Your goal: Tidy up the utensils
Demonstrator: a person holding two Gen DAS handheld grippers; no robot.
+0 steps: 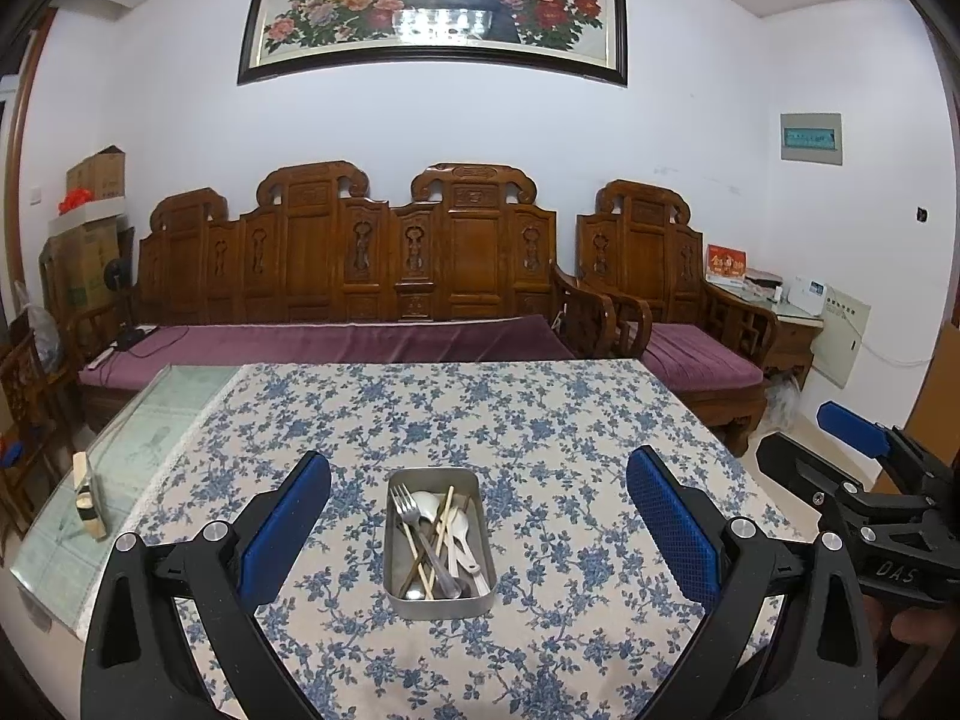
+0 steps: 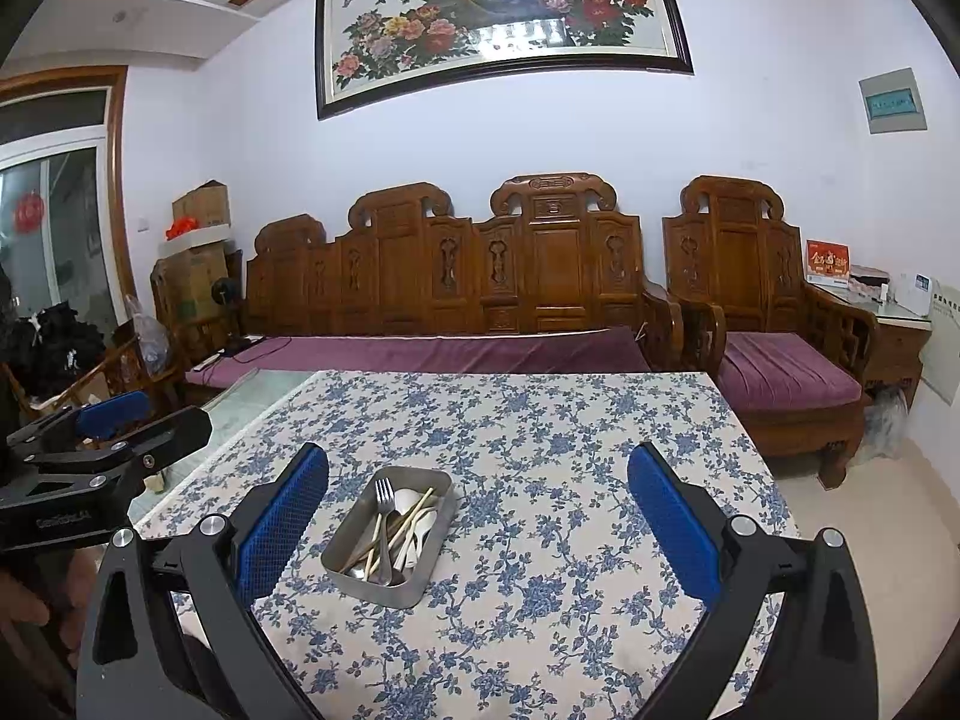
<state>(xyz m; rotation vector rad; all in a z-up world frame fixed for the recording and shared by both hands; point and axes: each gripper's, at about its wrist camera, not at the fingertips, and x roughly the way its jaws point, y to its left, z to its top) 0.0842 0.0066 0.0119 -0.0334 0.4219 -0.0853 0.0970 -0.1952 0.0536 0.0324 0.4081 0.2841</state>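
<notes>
Both grippers gape wide and hold nothing: the left gripper (image 1: 478, 480) frames the metal tray (image 1: 397, 588) of utensils squarely between its fingers. Only its view shows a wooden block (image 1: 89, 501) far left. The right gripper (image 2: 478, 477) has the tray (image 2: 384, 591) nearer its left finger.

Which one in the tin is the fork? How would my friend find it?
Find the table with the blue-flowered cloth; a metal tin sits on it. Among the spoons and chopsticks inside, the fork is the only one with prongs.
</notes>
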